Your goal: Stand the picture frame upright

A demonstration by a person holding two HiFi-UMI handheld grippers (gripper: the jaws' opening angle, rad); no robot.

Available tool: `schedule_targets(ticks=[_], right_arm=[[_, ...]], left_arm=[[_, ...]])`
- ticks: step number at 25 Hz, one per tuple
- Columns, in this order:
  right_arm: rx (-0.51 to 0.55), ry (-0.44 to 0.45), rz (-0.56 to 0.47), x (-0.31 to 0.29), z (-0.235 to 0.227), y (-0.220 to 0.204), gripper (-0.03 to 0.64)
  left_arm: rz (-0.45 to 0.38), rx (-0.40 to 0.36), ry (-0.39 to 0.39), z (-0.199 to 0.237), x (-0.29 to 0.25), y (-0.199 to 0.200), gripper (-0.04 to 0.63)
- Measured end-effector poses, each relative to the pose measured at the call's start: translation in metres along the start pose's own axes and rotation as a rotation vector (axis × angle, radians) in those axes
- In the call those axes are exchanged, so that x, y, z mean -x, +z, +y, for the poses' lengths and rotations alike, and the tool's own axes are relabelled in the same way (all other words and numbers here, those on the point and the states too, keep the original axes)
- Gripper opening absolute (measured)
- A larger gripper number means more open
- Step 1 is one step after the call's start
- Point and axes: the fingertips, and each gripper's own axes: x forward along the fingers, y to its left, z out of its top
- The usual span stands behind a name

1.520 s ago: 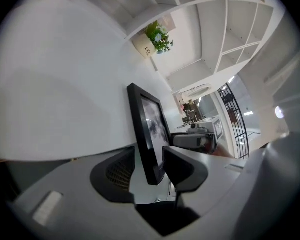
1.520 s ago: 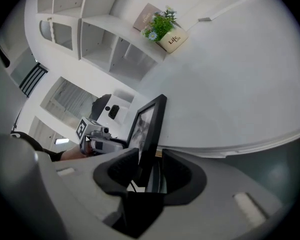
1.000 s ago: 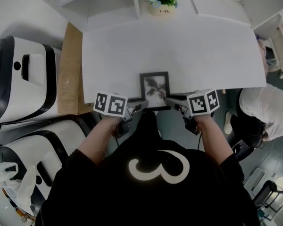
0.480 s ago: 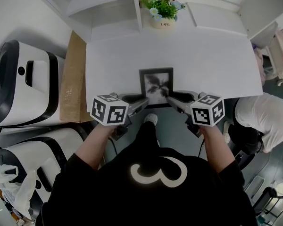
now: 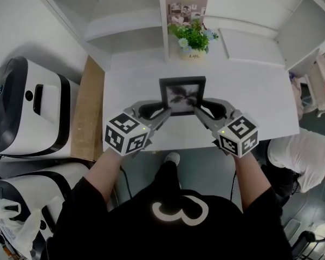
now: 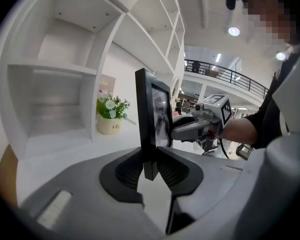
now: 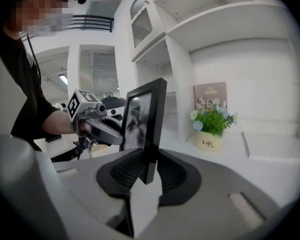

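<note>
The black picture frame [image 5: 182,95] with a grey plant print is held between both grippers over the white table [image 5: 249,96], standing close to upright with its picture side toward the person. My left gripper [image 5: 161,112] is shut on its left edge. The left gripper view shows the frame's edge [image 6: 149,129] pinched between the pads near its lower corner, at my left gripper [image 6: 150,166]. My right gripper [image 5: 200,111] is shut on the opposite edge, and the right gripper view shows the frame [image 7: 150,129] clamped low down, at my right gripper [image 7: 149,171].
A pot of flowers [image 5: 193,39] stands at the back of the table just beyond the frame, with a printed card [image 5: 185,4] behind it. White shelves [image 5: 119,15] surround the back. White machines [image 5: 27,112] and a brown board [image 5: 89,112] stand left; another person [image 5: 303,156] sits right.
The frame lay flat at the table's near edge; now both grippers have carried it forward toward the flower pot and tipped it up.
</note>
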Motion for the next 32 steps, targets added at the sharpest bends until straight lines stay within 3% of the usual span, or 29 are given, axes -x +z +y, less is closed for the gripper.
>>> schedule_targets(ticks=[5,11,22,32], right_arm=[[0.14,-0.065,-0.014,-0.027,-0.029,0.018,0.094],[0.216,-0.111,0.007,-0.067,-0.057,0.012,0.095],[0.163,-0.151,0.078,-0.127,-0.093,-0.024,0.095],[0.16,-0.194,0.118,-0.14,-0.099,-0.038,0.1]], left_arm=[[-0.019,-0.077,0.059,0.039,-0.016,0.014,0.092],[0.009,-0.071,0.119,0.085,-0.044,0.003,0.092],[0.106,-0.094,0.211,0.141,-0.076,-0.028,0.092],[0.129,-0.112,0.237,0.151,-0.083,-0.042,0.092]])
